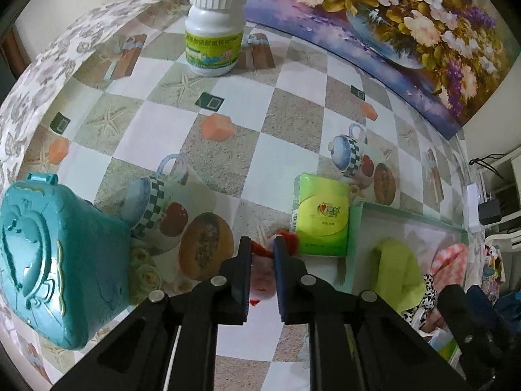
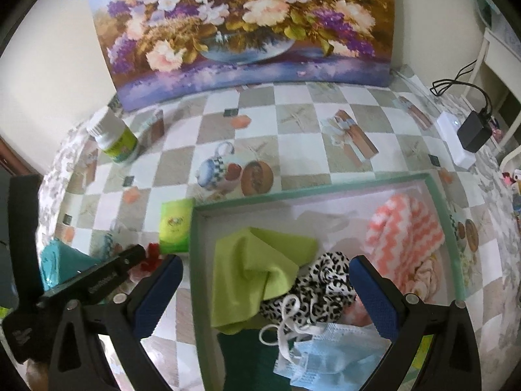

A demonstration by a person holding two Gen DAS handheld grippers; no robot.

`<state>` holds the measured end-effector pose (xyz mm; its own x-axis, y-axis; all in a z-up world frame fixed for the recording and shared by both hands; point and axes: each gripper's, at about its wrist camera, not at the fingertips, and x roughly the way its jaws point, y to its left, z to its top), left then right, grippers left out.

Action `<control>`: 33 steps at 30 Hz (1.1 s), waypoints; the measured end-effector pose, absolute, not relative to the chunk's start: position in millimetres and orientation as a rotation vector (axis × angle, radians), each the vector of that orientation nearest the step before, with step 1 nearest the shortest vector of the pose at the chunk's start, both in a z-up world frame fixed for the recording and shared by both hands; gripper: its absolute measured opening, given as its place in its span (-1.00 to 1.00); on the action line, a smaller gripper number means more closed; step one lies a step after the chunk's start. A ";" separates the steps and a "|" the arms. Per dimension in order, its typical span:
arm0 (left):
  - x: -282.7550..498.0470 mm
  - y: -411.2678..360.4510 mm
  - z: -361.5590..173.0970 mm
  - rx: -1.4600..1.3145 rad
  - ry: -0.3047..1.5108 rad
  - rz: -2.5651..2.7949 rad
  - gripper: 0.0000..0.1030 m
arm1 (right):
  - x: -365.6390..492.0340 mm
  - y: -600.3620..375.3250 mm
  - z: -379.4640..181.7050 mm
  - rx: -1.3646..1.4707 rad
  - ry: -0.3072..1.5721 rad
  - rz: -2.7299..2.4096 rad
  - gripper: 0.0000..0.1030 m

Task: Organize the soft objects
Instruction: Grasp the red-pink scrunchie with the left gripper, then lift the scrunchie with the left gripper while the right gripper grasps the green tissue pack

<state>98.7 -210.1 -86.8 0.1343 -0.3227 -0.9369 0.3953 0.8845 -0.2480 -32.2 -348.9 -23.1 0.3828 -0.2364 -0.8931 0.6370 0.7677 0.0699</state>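
My left gripper (image 1: 262,254) is shut on a small red-and-pink soft thing (image 1: 260,248) just above the checked tablecloth; red bits stick out past the fingertips. It also shows in the right wrist view as a black arm beside the red thing (image 2: 151,254). Right of it lies a green tissue pack (image 1: 320,218). My right gripper (image 2: 265,264) hangs open and holds nothing above a green-rimmed tray (image 2: 325,184). In the tray lie a lime cloth (image 2: 254,270), a leopard-print fabric (image 2: 322,283), a pink zigzag towel (image 2: 403,238) and a blue face mask (image 2: 325,355).
A teal tin box (image 1: 49,260) stands close on the left of my left gripper. A white pill bottle (image 1: 213,29) stands at the back of the table. A flower painting (image 2: 244,26) leans on the wall. A charger and white power strip (image 2: 456,137) sit at the right edge.
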 end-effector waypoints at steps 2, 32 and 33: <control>99.8 -209.4 -90.5 0.056 1.354 -0.525 -0.74 | -31.1 -348.4 -22.3 0.431 1.035 -0.590 1.00; 81.7 -231.8 -108.6 0.169 1.450 -0.600 -0.16 | -32.5 -352.7 -30.1 0.468 1.059 -0.588 1.00; 81.0 -232.6 -109.6 0.176 1.445 -0.599 -0.16 | -32.8 -352.9 -29.8 0.469 1.058 -0.587 1.00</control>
<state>81.0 -232.6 -109.6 0.0092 -0.2774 -0.9607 0.4834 0.8422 -0.2386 -32.8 -352.9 -29.8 0.3649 -0.2206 -0.9045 0.6511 0.7549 0.0786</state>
